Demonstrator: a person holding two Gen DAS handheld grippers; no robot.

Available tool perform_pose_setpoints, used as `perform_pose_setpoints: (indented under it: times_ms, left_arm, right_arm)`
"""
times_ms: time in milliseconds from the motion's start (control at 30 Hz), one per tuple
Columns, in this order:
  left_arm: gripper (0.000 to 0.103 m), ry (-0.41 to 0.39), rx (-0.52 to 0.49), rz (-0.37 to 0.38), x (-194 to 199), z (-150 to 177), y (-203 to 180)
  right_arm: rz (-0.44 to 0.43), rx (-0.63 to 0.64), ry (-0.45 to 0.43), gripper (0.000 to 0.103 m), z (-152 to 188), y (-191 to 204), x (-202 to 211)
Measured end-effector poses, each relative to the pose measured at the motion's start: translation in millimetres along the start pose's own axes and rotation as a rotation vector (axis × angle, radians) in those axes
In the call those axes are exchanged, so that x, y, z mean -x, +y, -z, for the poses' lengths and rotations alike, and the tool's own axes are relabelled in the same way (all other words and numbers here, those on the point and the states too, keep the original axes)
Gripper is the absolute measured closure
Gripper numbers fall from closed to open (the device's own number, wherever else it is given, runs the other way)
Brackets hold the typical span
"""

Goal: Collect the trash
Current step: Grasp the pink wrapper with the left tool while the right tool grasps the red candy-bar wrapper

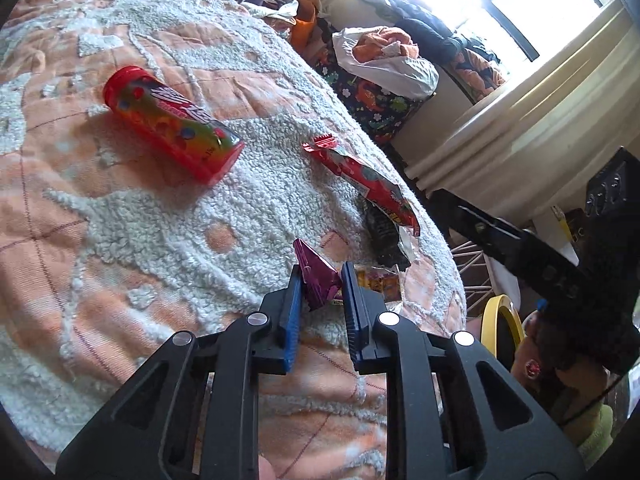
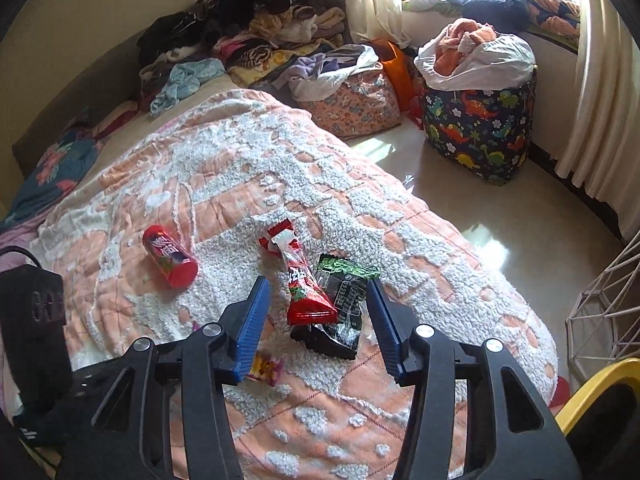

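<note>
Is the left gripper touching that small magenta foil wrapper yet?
Touching. In the left wrist view the small magenta foil wrapper sits pinched between the blue jaws of the left gripper, both pads against its sides, lifted off the orange-and-white bedspread.

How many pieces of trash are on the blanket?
5: a red canister lying far left; a red wrapper across a black wrapper, between the open right gripper; a purple wrapper in the left gripper; a yellow wrapper nearest. More may be hidden.

On the bedspread (image 2: 248, 168), the can (image 2: 170, 256) lies left of 2 overlapping wrappers (image 2: 320, 296); a small wrapper (image 1: 318, 280) sits between the left gripper's (image 1: 320, 280) fingers.
</note>
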State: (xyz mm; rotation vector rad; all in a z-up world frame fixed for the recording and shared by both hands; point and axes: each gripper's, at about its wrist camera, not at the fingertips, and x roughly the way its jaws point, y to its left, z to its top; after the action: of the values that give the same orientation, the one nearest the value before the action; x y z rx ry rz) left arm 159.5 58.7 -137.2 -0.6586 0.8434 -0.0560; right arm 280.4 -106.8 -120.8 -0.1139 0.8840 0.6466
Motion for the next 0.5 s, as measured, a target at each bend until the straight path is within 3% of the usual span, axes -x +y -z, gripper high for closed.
perform_pose_setpoints:
  times_ms: [167,500]
  left_arm:
    - [0.089,-0.02,-0.008,-0.002,10.0,-2.1,3.4]
    - [0.089,-0.047,-0.043,-0.001,17.5,-2.5,-6.1]
  right_arm:
    - [0.04,0.048,0.065,0.076,1.9,7.9,-26.9]
    - [-0.003,-0.043,-0.028,0.076,25.6,-3.8,12.4]
